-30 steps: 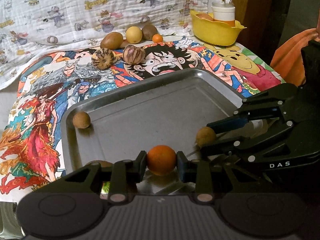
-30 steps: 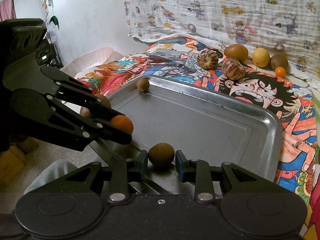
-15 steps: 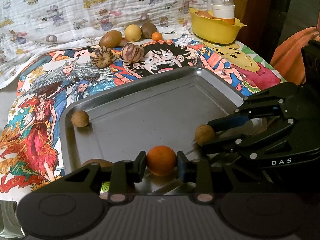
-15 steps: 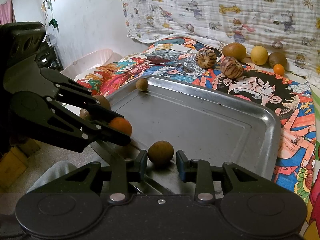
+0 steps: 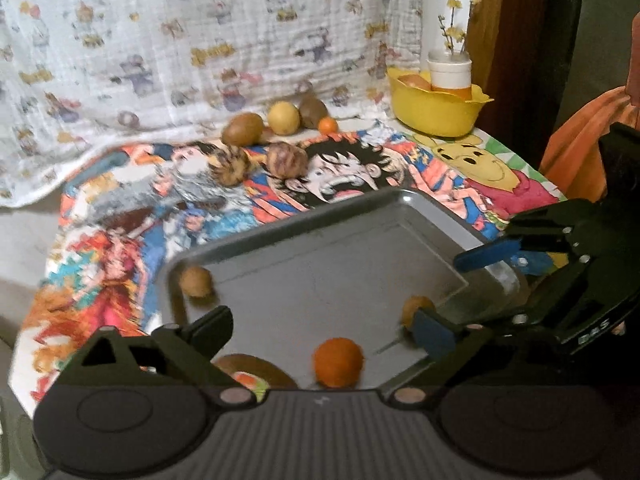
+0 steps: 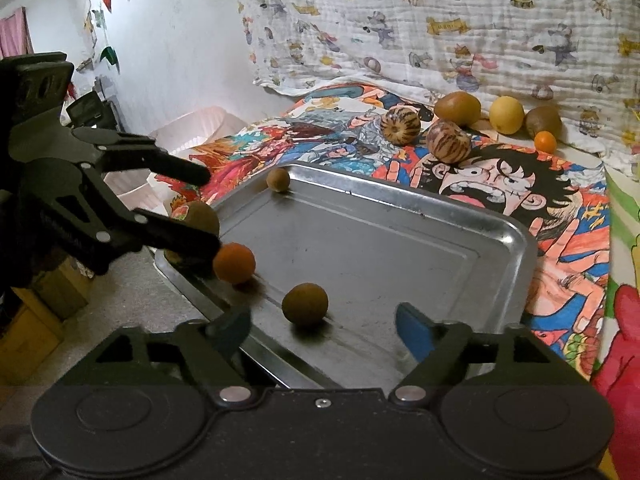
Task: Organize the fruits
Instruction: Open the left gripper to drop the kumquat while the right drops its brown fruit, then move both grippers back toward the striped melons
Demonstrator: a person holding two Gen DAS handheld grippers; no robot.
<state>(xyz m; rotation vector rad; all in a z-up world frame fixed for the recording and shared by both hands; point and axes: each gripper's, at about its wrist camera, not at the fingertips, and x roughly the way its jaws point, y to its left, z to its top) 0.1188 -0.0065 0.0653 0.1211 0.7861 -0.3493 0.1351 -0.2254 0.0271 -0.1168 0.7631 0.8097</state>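
Note:
A small orange fruit [image 5: 338, 362] lies free on the metal tray [image 5: 328, 264] near its front edge, between the wide-open jaws of my left gripper [image 5: 324, 330]. A small brown fruit [image 6: 305, 304] lies free on the tray [image 6: 400, 240] between the wide-open jaws of my right gripper [image 6: 322, 326]. The orange fruit [image 6: 234, 262] also shows in the right wrist view, beside the left gripper [image 6: 210, 210]. The brown fruit [image 5: 416, 310] shows in the left wrist view beside the right gripper [image 5: 452, 292]. Another small brown fruit [image 5: 195, 282] lies in the tray's far left corner.
Several fruits sit on the cartoon cloth behind the tray: two striped ones [image 5: 286, 159], a kiwi [image 5: 242, 129], a yellow fruit [image 5: 283, 118], a small orange [image 5: 328, 125]. A yellow bowl [image 5: 436, 108] stands at the back right. A stickered kiwi [image 6: 196, 214] lies at the tray's left rim.
Both grippers have opened and let go of their fruits, which now rest on the tray. Both grippers have lifted and pulled back a little.

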